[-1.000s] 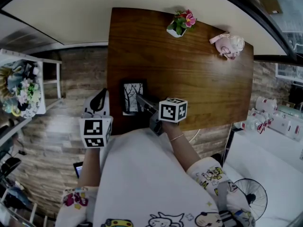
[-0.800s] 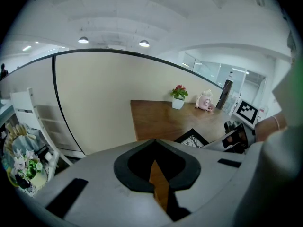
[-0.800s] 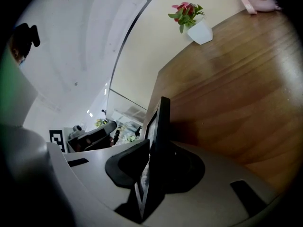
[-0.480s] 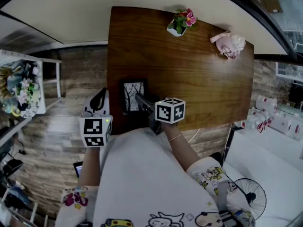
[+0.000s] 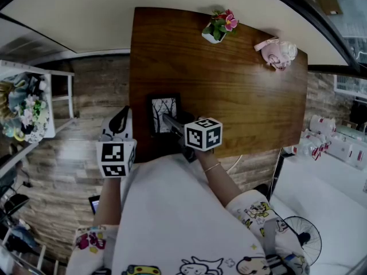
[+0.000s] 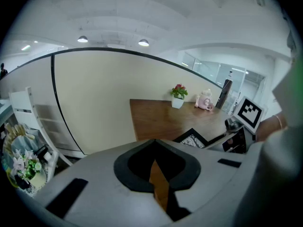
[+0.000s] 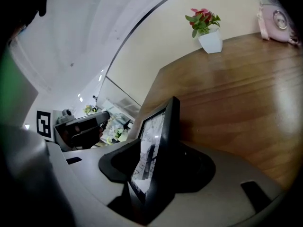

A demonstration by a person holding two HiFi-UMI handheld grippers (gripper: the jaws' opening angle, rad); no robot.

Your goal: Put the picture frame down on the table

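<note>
Wooden table [image 5: 241, 85] with picture frame [image 5: 163, 105] between just-parting right tongs [image 5: 167, 119]; left tongs [image 6: 154, 143] together.

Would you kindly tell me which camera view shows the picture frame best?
The right gripper view: the picture frame fills the foreground, nearly edge-on, its glass and black border clear. The head view shows it small, from above; the left gripper view catches only one corner.

No legible words or numbers, black-and-white square markers on left cube [image 5: 116, 159], right cube [image 5: 203, 134]
</note>
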